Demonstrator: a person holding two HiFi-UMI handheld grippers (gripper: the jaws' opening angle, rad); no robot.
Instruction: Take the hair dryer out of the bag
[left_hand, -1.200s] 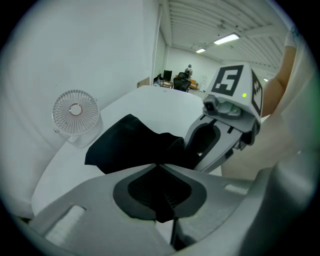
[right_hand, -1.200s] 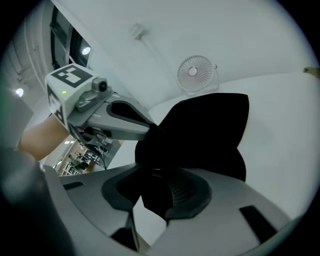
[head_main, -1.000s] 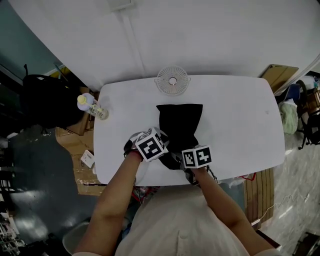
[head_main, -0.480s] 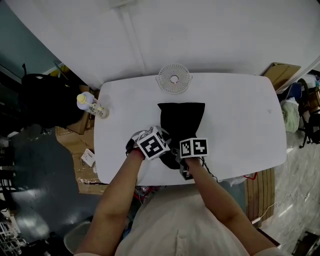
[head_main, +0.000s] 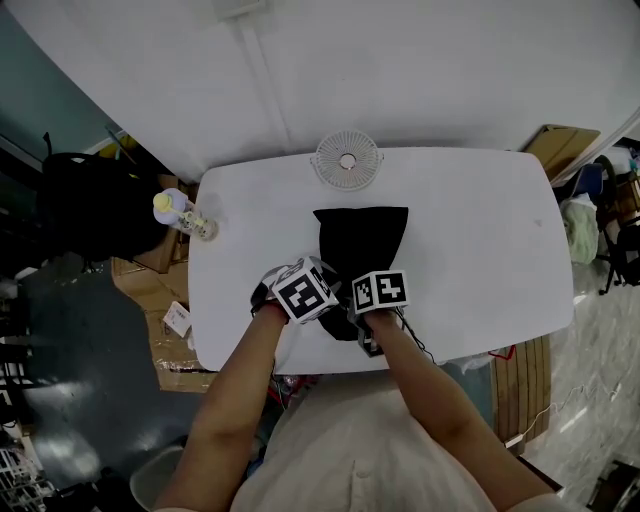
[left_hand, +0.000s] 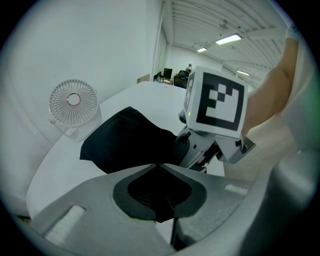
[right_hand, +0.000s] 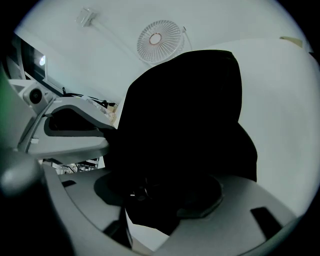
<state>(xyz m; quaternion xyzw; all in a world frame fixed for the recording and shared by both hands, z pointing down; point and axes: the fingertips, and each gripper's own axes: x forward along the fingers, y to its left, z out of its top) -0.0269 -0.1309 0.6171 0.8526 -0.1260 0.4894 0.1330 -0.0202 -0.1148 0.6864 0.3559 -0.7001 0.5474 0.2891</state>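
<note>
At your left claw (left_hand: 159, 165), jaws pinch the black bag (head_main: 362, 240) edge on the desk (head_main: 480, 230). Your right claw (right_hand: 165, 192), jaws just opening, spreads around the bag mouth. Hair dryer unseen, likely still inside; removal remains.

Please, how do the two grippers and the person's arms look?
Both the left gripper and the right gripper have grey jaws, dark inside, and a white cube with black square markers. The arms are bare; the person wears a pale top.

Cluttered lab room (cardboard boxes (head_main: 172, 362), strip lights (left_hand: 228, 39) overhead)
</note>
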